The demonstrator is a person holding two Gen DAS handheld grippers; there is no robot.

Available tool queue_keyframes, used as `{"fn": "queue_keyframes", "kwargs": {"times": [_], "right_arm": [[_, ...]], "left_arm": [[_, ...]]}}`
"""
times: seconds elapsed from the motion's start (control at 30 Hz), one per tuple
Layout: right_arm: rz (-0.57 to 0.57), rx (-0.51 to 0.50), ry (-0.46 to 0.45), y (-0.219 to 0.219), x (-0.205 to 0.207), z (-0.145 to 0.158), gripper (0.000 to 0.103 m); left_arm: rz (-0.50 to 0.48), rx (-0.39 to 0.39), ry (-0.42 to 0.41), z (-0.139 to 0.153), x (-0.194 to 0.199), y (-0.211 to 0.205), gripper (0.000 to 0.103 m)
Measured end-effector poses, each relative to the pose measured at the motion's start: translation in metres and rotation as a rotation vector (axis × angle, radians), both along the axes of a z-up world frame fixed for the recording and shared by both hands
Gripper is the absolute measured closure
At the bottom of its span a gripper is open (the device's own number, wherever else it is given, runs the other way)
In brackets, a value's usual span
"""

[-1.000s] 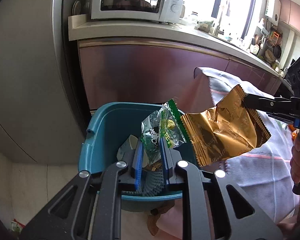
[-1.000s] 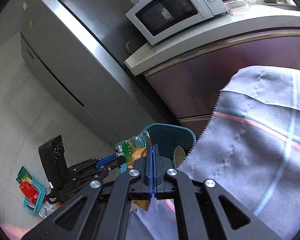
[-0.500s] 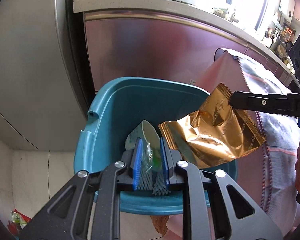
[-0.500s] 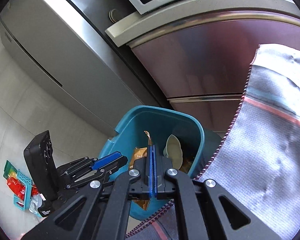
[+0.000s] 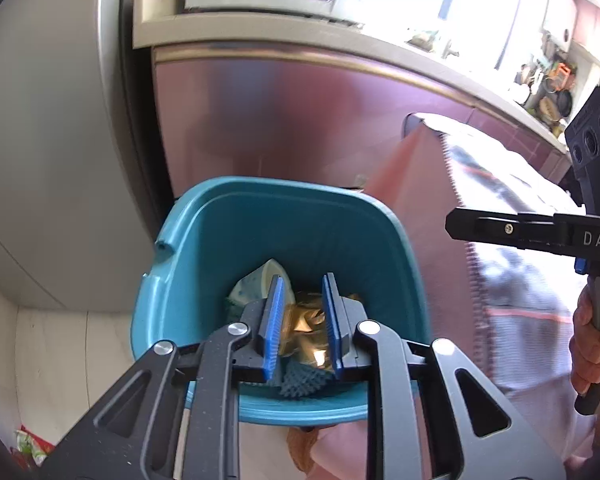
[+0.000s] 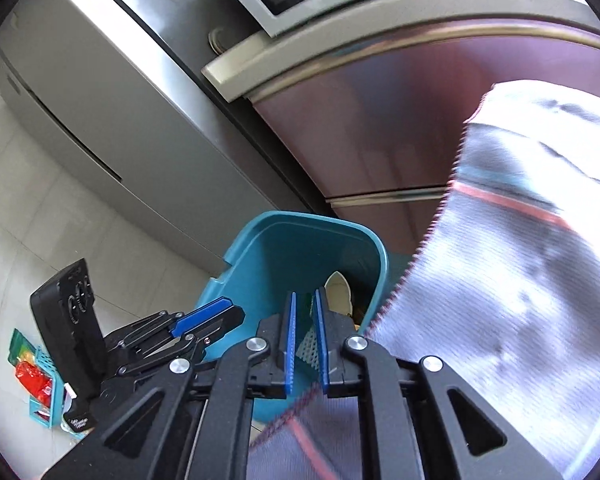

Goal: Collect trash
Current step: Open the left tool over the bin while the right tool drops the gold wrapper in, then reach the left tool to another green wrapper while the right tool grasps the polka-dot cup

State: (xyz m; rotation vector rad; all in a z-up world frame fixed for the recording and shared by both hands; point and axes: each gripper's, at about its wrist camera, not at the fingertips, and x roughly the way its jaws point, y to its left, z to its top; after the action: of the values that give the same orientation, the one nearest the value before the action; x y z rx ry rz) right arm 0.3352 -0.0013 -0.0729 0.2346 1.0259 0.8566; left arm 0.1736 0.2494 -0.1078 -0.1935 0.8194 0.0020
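Both my hand-held grippers, left [image 5: 302, 320] and right [image 6: 305, 334], are opening, empty, over the bin [image 5: 204, 240]. Gold wrapper [image 5: 306, 326] inside looks light, crinkly, slippery: pinch an edge.

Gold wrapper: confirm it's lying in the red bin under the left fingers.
Wrong colour only. The gold wrapper does lie under the left fingers, but the bin is teal, not red, as the left wrist view shows.
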Motion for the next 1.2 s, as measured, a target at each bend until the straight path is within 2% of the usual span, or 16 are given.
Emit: {"fn": "queue_keyframes", "kwargs": {"times": [0.13, 0.3, 0.6, 0.9, 1.2], "right_arm": [[-0.005, 0.04, -0.071, -0.031, -0.019, 0.021, 0.082], [-0.04, 0.067, -0.152, -0.079, -0.046, 0.045, 0.075], [-0.209, 0.057, -0.26, -0.172, -0.095, 0.065, 0.065], [-0.455, -0.024, -0.295, -0.283, -0.142, 0.059, 0.062], [-0.684, -0.084, -0.34, -0.363, -0.166, 0.055, 0.062]], "left_arm": [[-0.05, -0.007, -0.071, 0.023, -0.012, -0.019, 0.072], [-0.143, -0.021, -0.163, 0.052, -0.027, -0.055, 0.064], [-0.322, -0.035, -0.261, 0.085, -0.044, -0.145, 0.049], [-0.511, -0.083, -0.228, 0.08, -0.045, -0.246, 0.047], [-0.625, -0.018, -0.174, 0.066, -0.014, -0.331, 0.047]]}}
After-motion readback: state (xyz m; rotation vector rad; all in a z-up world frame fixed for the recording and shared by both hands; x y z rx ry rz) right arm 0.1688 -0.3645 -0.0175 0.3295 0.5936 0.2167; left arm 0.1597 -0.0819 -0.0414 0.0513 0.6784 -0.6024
